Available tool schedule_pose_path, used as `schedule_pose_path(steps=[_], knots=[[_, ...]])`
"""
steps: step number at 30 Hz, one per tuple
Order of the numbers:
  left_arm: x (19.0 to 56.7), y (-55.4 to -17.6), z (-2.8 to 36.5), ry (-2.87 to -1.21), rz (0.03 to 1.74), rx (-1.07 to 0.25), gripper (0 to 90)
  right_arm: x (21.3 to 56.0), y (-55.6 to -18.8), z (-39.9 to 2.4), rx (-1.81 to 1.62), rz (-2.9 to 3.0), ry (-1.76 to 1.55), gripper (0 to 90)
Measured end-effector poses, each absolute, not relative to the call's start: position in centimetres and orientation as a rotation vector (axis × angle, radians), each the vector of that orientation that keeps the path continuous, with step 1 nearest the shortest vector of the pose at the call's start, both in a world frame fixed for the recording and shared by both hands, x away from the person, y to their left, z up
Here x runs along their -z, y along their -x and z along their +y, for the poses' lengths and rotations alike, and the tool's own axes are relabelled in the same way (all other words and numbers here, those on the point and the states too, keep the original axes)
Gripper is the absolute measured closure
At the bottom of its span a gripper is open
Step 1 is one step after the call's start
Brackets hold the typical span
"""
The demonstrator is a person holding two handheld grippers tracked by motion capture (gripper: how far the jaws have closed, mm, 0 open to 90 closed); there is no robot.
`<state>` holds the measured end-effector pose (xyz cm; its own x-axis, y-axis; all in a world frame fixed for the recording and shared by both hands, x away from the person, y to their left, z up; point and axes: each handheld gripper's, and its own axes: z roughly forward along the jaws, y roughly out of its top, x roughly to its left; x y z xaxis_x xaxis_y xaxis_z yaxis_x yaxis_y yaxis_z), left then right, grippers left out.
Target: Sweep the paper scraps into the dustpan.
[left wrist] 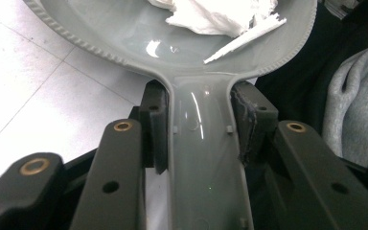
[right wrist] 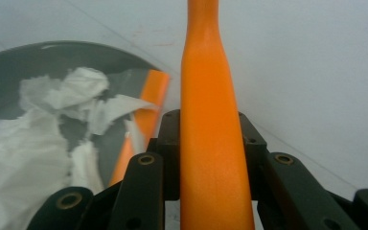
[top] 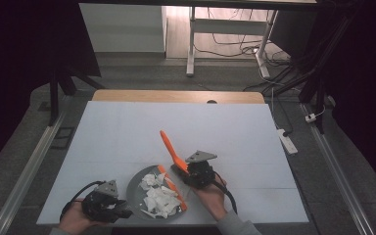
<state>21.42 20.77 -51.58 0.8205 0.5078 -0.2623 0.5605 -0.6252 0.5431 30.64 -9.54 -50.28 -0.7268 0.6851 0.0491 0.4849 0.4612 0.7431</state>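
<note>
Left gripper [top: 108, 204], near table edge: jaws clamped on the flat handle of the grey dustpan [top: 139, 188], one pad either side, handle running straight out along the jaws toward the pan, which lies just right of that gripper. White torn paper scraps [top: 160, 198] piled in the pan. Right of the pile, the orange strip [top: 174, 188], probably the brush head, lies slanted on the pan's right side against the scraps. Right gripper [top: 181, 169]: jaws closed on the orange brush handle [top: 167, 143], whose long axis points up and away over the white table [top: 127, 132]. Key relation: scraps sit left of the orange strip, so a sweep would likely go leftward, deeper into the pan; right hand nearer to them. Left gripper view gives the pad contact on the dustpan handle [left wrist: 203, 143]; the high view can't. Right gripper view shows scraps [right wrist: 33, 158] overlapping the strip.
</note>
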Motion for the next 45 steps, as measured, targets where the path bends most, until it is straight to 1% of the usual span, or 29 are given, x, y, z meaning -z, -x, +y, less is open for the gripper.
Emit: schedule_pose_path(steps=[11,17,22,27,45], knots=[[51.8,-21.6,20.0,-2.36,0.794,0.12,61.5,50.0,-28.7,-6.9,-1.242,2.5,-0.993,70.4],[52.0,-21.8,19.4,-2.349,0.795,0.115,61.5,49.3,-27.8,-5.8,-1.272,2.53,-0.893,70.4],[52.1,-22.0,19.3,-2.336,0.806,0.1,61.5,47.7,-28.2,-7.0,-1.301,2.452,-0.888,70.4],[52.3,-22.2,19.3,-2.322,0.816,0.1,61.5,46.8,-29.0,-8.5,-1.337,2.397,-0.938,70.4],[52.1,-22.4,20.0,-2.273,0.877,0.042,61.5,46.5,-30.5,-11.3,-1.343,2.345,-1.01,70.4]])
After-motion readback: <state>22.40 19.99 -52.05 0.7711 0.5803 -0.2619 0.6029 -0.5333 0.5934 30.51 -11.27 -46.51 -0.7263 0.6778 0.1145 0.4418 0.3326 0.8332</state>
